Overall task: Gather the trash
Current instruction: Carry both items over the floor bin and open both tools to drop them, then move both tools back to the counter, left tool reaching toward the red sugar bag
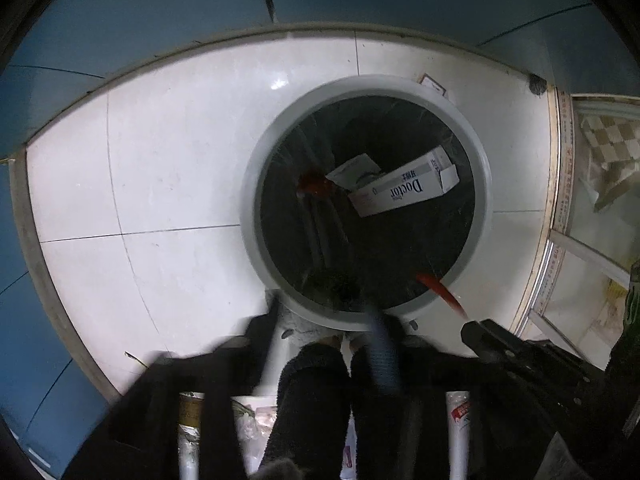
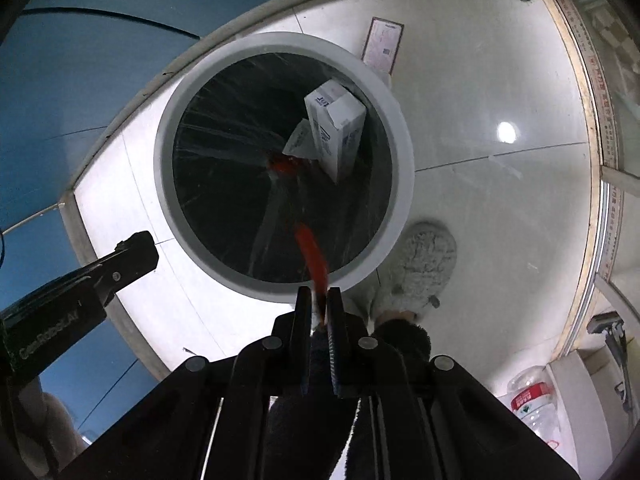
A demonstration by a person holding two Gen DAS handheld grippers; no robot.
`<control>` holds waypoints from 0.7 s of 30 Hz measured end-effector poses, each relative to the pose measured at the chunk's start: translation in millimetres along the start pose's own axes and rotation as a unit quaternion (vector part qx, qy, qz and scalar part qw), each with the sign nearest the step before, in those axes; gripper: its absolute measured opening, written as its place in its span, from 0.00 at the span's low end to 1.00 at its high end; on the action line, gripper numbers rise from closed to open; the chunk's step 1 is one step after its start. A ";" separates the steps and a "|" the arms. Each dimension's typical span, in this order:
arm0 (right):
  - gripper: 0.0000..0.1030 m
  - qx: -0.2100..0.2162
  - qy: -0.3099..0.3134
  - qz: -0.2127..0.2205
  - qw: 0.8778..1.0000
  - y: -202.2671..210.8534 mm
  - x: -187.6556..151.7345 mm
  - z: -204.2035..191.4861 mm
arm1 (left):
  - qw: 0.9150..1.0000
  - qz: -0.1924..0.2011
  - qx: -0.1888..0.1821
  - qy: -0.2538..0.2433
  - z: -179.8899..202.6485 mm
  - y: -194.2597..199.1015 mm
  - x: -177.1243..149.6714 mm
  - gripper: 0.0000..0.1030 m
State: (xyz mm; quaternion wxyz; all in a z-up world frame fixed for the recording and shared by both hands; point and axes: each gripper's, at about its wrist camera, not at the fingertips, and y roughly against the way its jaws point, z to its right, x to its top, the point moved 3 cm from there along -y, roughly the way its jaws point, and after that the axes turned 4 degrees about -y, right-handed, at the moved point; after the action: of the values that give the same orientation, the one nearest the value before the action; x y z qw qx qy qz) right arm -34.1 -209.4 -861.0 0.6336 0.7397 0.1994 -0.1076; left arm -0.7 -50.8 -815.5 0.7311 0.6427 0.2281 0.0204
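Note:
A round grey trash bin (image 1: 256, 184) with a black liner stands on the white tiled floor; it also shows in the right wrist view (image 2: 402, 168). Inside lie a white "Doctor" box (image 1: 404, 190) (image 2: 340, 132), a white scrap and something red (image 2: 282, 166). My right gripper (image 2: 319, 294) is shut on a red strip (image 2: 312, 256) and holds it over the bin's near rim; the strip (image 1: 440, 290) and gripper also show in the left wrist view (image 1: 470, 328). My left gripper (image 1: 324, 312) is blurred, its fingers spread wide with nothing between them, at the bin's near edge.
Blue wall panels surround the floor corner. A paper card (image 2: 382, 46) lies on the floor behind the bin. A grey slipper (image 2: 424, 260) stands beside the bin. A plastic bottle (image 2: 534, 400) sits at lower right. A glass door frame (image 1: 560, 200) runs along the right.

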 end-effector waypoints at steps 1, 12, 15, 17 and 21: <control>0.44 -0.003 0.003 0.008 1.000 3.3 -1.0 0.3 | 1.000 0.009 0.003 0.002 -1.0 3.3 -1.4 0.90; 1.00 -0.082 0.036 0.107 0.990 65.7 -24.4 2.9 | 0.995 0.079 0.060 0.009 -12.4 56.9 -38.1 0.98; 1.00 -0.075 0.037 0.118 0.989 90.0 -36.9 2.9 | 0.994 0.092 0.063 0.007 -7.2 80.3 -51.3 0.98; 1.00 -0.075 0.038 0.128 0.988 111.5 -47.5 0.9 | 0.993 0.099 0.067 0.006 -3.6 97.2 -60.1 0.98; 1.00 -0.086 0.037 0.149 0.984 164.8 -71.4 -1.9 | 0.992 0.106 0.067 0.016 -0.1 140.4 -84.0 0.98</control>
State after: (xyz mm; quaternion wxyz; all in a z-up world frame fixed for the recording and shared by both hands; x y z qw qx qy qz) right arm -27.3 -238.2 -683.9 0.6960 0.7074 0.1190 0.0327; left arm -39.0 -53.6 -656.4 0.6766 0.7102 0.1707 0.0930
